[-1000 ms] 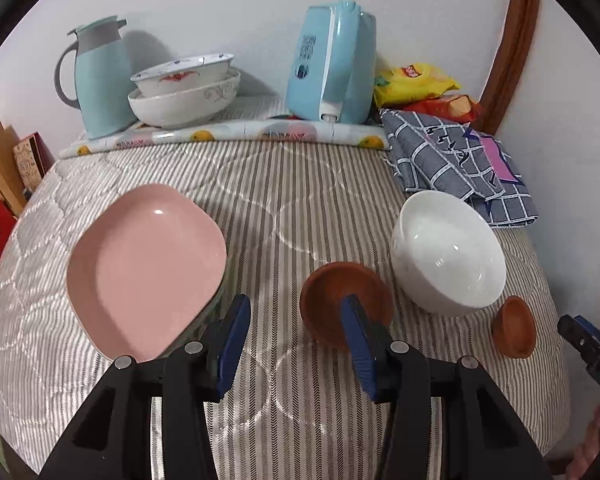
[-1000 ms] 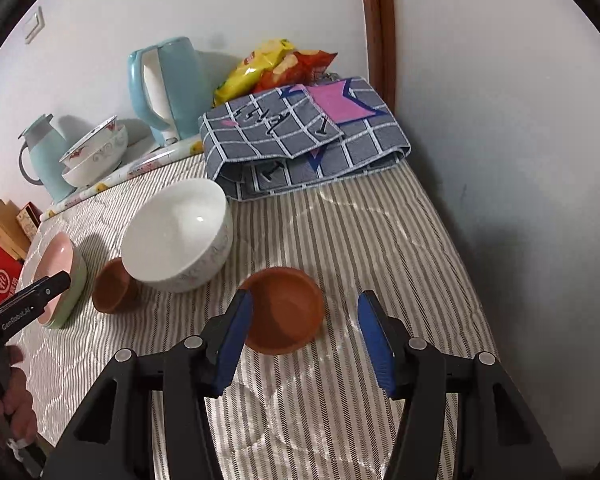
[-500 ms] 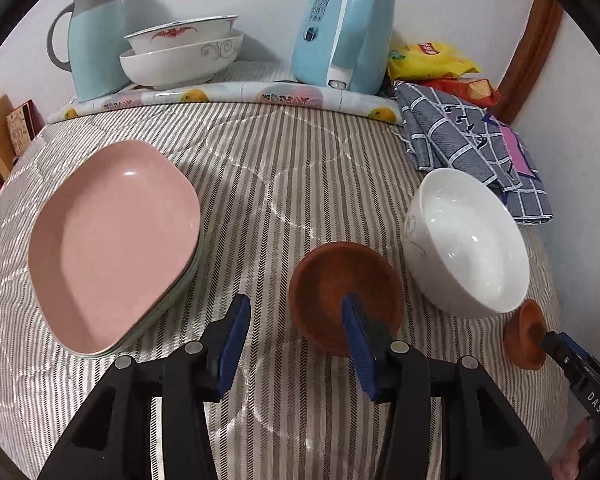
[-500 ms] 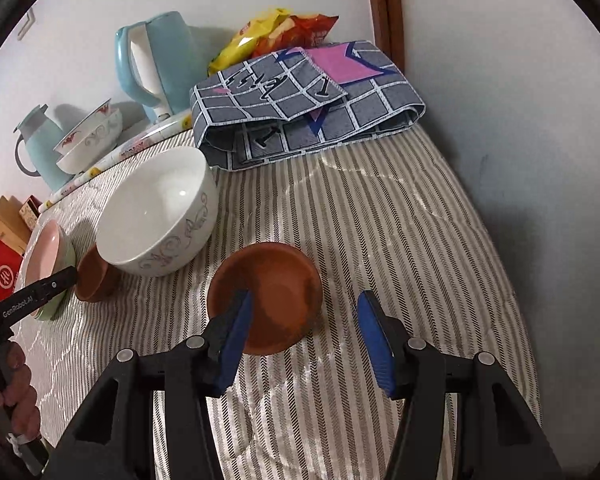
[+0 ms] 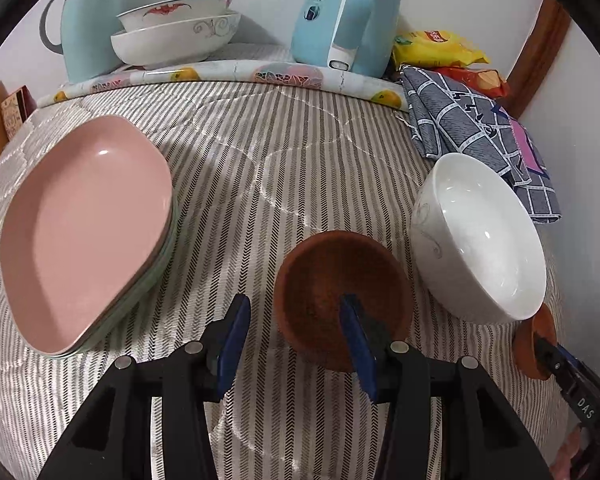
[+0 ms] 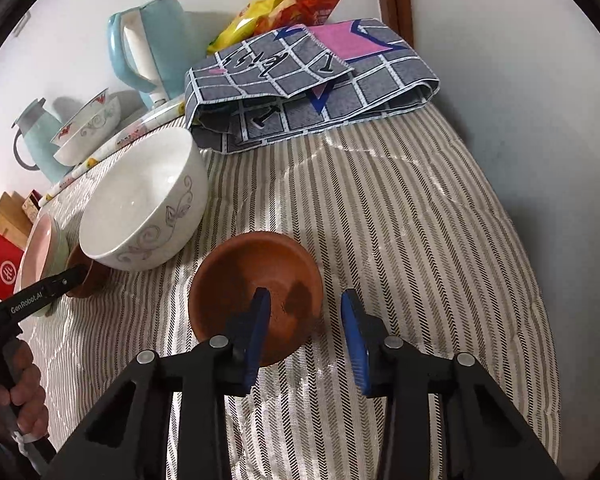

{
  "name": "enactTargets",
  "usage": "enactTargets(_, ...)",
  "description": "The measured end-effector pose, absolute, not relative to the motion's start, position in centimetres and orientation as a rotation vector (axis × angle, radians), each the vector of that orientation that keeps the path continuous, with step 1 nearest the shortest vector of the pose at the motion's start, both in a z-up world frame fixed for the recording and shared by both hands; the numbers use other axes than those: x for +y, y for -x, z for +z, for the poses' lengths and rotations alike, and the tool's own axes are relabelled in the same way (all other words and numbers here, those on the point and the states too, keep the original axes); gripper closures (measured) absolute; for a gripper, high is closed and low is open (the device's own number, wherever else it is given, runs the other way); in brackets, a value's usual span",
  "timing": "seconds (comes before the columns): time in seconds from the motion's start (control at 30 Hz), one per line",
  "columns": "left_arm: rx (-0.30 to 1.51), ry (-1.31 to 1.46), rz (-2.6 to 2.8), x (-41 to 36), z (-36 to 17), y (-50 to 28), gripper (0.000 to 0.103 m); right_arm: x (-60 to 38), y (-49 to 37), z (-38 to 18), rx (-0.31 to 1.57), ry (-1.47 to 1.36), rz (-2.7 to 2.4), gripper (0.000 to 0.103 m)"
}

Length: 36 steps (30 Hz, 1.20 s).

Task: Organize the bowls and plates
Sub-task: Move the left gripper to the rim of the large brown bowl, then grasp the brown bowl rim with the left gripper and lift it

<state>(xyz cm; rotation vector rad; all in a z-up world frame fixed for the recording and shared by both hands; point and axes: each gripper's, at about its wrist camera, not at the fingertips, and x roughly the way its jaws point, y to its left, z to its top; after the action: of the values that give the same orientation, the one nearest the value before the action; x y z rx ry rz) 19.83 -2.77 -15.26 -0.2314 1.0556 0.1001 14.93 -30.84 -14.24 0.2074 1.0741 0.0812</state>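
Both grippers have closed in, each straddling a brown bowl's rim.

Pink plate stack (image 5: 84, 232) far left; left gripper (image 5: 296, 336) agape at one brown bowl (image 5: 332, 280); white bowl (image 5: 480, 236) between; right gripper (image 6: 306, 336) agape at the other brown bowl (image 6: 256, 280), clearer from its own camera.

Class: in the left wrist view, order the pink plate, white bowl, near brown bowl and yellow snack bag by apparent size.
1. pink plate
2. white bowl
3. near brown bowl, enlarged by nearness
4. yellow snack bag, far back, so true size is unsure
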Motion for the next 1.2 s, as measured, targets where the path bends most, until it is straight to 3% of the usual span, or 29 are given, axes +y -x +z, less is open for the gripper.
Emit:
enactTargets(0.37, 1.051, 0.247, 0.1, -2.5, -15.8, -20.1, 0.058, -30.6, -15.3, -15.0, 1.086, -0.206, 0.076, 0.068)
enactTargets(0.47, 1.045, 0.239, 0.1, -2.5, -15.8, -20.3, 0.067, -30.4, -15.4, -15.0, 1.08, -0.193, 0.073, 0.071)
enactTargets(0.53, 1.04, 0.244, 0.098, -2.5, -15.9, -20.4, 0.076, -30.2, -15.4, -15.0, 1.076, -0.193, 0.086, 0.081)
enactTargets(0.6, 1.04, 0.252, 0.074, -2.6, -15.9, -20.5, 0.083, -29.9, -15.5, -14.9, 1.073, -0.176, 0.077, 0.083)
enactTargets(0.73, 1.034, 0.235, 0.067, -2.8, -15.7, -20.6, 0.088, -29.6, -15.4, -14.6, 1.059, -0.158, 0.062, 0.091)
enactTargets(0.93, 1.019, 0.256, 0.034, -2.4, -15.1, -20.3, 0.094, -28.9, -15.3, -14.0, 1.044, -0.117, 0.05, 0.094)
enactTargets(1.2, 1.014, 0.248, -0.028, -2.4, -14.1, -19.7, 0.095, -27.5, -14.9, -12.5, 1.041, -0.102, 0.035, 0.095)
